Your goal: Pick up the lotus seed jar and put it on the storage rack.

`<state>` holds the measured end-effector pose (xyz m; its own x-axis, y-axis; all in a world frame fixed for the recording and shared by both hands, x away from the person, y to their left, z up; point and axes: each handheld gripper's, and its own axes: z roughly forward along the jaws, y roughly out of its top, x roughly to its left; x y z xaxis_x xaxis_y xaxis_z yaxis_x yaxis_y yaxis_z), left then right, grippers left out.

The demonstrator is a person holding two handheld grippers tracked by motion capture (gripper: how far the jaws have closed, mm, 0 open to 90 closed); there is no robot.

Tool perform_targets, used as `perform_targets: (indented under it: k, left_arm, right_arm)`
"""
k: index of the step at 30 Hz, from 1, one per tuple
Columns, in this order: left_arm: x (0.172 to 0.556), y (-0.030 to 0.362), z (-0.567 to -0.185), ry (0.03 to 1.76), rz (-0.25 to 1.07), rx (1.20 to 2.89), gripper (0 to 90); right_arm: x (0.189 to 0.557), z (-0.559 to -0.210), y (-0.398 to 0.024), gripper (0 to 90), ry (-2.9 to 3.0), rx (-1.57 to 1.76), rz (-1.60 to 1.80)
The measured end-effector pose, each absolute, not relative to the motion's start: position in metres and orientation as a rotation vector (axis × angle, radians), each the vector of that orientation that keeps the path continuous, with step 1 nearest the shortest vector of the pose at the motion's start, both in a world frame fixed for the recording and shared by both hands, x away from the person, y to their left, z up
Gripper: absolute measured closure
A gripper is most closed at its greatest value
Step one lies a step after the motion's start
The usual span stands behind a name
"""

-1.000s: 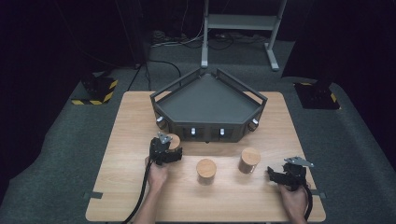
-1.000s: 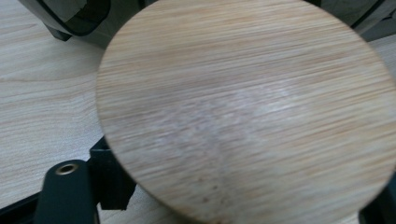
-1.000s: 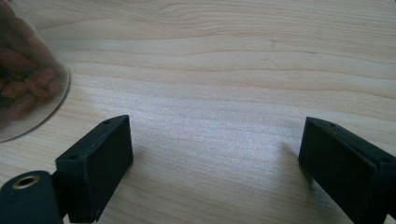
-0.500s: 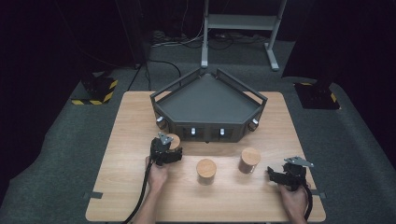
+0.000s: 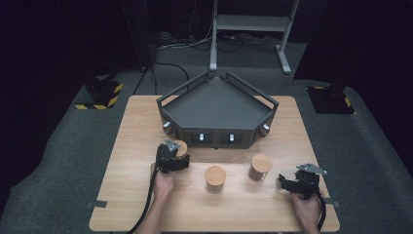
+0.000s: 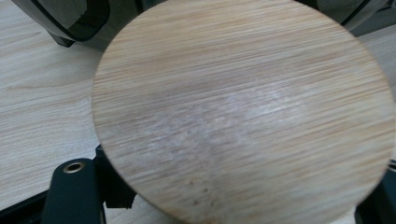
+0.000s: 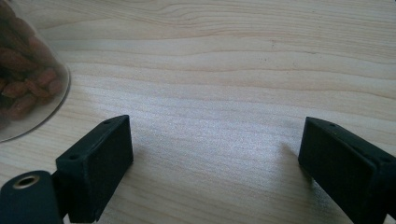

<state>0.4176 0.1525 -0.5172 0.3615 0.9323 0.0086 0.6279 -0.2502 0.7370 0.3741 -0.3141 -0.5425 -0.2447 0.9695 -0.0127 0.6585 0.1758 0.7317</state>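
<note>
Three jars with round wooden lids stand in a row on the wooden table (image 5: 136,126). My left gripper (image 5: 178,154) is shut on the left jar (image 5: 181,146), just in front of the dark tray. In the left gripper view its wooden lid (image 6: 243,102) looms close between the black jaws, whose fingertips (image 6: 74,186) show at the bottom corners. My right gripper (image 5: 283,181) rests low on the table at the right, open, with bare wood between its jaws (image 7: 215,158). The right jar (image 5: 260,166), its glass (image 7: 28,70) holding reddish dried fruit, stands just left of that gripper.
The middle jar (image 5: 215,178) stands free between both hands. A dark five-sided tray (image 5: 214,134) with raised walls sits at the table's far middle. A metal stand (image 5: 253,24) and cables lie on the floor behind.
</note>
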Motion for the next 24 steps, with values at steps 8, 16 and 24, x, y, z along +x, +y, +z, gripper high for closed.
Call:
perform_targets:
  k: [8, 16, 24]
  left_arm:
    - [0.414, 0.156, -0.513, 1.341, 0.593, 1.984, 25.7]
    - [0.410, 0.159, -0.504, 1.331, 0.579, 1.987, 25.7]
    - [0.407, 0.160, -0.491, 1.303, 0.558, 1.995, 25.7]
  right_arm:
    - [0.374, -0.543, -0.314, 9.7, 1.974, 1.529, 0.847]
    - [0.374, -0.543, -0.314, 9.7, 1.974, 1.529, 0.847]
    - [0.374, -0.543, -0.314, 9.7, 1.974, 1.529, 0.847]
